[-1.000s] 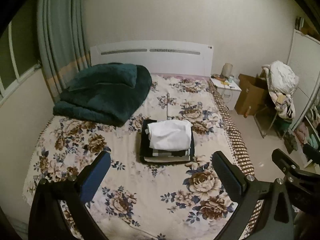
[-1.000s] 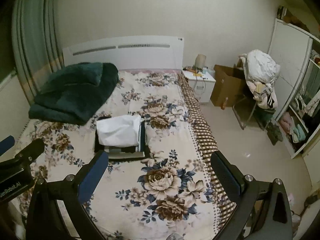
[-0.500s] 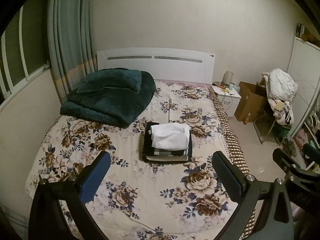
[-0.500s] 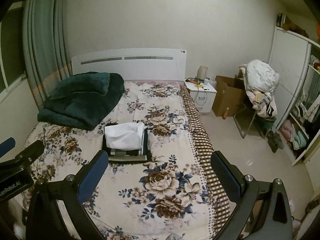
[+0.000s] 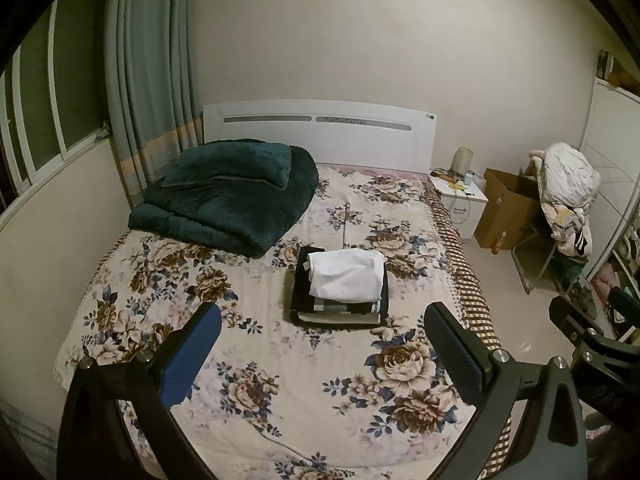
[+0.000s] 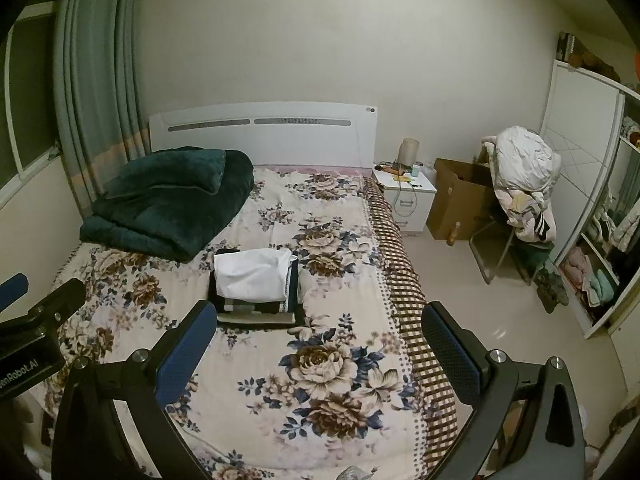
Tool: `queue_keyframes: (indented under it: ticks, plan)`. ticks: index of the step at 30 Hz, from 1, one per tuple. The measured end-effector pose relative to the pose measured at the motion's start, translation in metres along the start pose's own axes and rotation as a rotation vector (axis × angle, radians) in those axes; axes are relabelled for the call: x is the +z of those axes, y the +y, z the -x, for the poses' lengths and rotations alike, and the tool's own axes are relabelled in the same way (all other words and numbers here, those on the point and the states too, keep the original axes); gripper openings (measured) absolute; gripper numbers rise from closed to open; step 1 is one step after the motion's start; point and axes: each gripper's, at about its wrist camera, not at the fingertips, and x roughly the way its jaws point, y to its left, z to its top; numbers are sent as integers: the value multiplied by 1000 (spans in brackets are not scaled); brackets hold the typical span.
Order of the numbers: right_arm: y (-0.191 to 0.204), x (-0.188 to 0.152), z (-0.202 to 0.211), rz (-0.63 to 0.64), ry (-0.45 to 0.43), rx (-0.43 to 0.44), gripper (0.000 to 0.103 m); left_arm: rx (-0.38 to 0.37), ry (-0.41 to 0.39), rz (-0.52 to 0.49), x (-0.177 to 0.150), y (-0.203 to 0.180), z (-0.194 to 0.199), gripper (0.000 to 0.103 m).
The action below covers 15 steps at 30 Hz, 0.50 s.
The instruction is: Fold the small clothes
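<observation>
Clothes stack (image 5: 340,288) lay ahead on the bed (image 5: 280,380), well beyond both empty, wide-open grippers, left gripper (image 5: 320,344) nearer than right gripper (image 6: 320,344).

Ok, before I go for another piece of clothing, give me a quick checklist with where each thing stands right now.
1. Left gripper empty, jaws wide apart: ok.
2. Right gripper empty, jaws wide apart: ok.
3. Folded stack squared up on the bed, white garment on top: ok.
4. Another loose small garment on the bed to fold: not ok, none visible.
5. Bare bedspread in front of the stack for folding: ok.
6. Whether the clothes pile on the chair holds anything to fold: cannot tell.
</observation>
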Motion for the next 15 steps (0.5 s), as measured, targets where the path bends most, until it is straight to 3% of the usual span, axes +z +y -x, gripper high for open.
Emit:
queue_keyframes:
  ticks: [15]
  plan:
    - [3, 14, 2, 5, 3, 19, 103, 7, -6, -2, -1, -4, 7, 103]
